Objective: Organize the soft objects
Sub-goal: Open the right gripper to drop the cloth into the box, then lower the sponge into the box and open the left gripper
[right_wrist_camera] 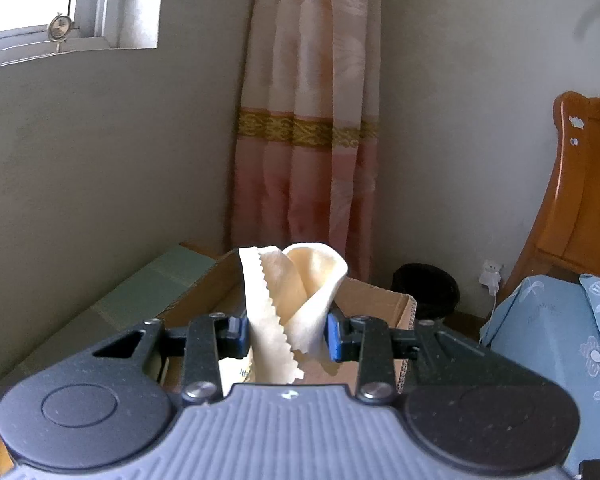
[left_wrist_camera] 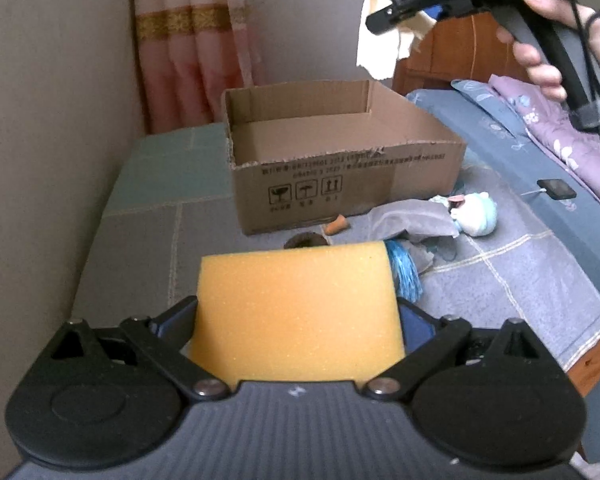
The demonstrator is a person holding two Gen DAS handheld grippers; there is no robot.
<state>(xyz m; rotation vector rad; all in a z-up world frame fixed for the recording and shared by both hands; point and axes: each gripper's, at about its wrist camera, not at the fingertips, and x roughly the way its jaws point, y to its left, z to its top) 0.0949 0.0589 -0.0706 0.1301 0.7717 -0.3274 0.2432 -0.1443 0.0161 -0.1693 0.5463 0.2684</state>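
My left gripper [left_wrist_camera: 298, 320] is shut on a yellow sponge block [left_wrist_camera: 296, 312] that fills the gap between its blue pads, held over the bed short of the open cardboard box [left_wrist_camera: 339, 188]. My right gripper [right_wrist_camera: 286, 334] is shut on a cream cloth with zigzag edges [right_wrist_camera: 296, 300]. In the left wrist view the right gripper [left_wrist_camera: 379, 20], held by a hand [left_wrist_camera: 539, 60], hangs high above the box's far right corner with the cream cloth [left_wrist_camera: 379, 44] dangling from it. From the right wrist view the box [right_wrist_camera: 379, 304] lies below and ahead.
On the patchwork bedcover [left_wrist_camera: 519, 280] lie a small plush doll [left_wrist_camera: 475, 212], a grey cloth [left_wrist_camera: 411, 220], a blue tassel item [left_wrist_camera: 405, 272] and an orange piece [left_wrist_camera: 337, 226]. A wall [left_wrist_camera: 40, 140] runs along the left, a curtain [right_wrist_camera: 307, 120] and wooden headboard [right_wrist_camera: 579, 200] behind.
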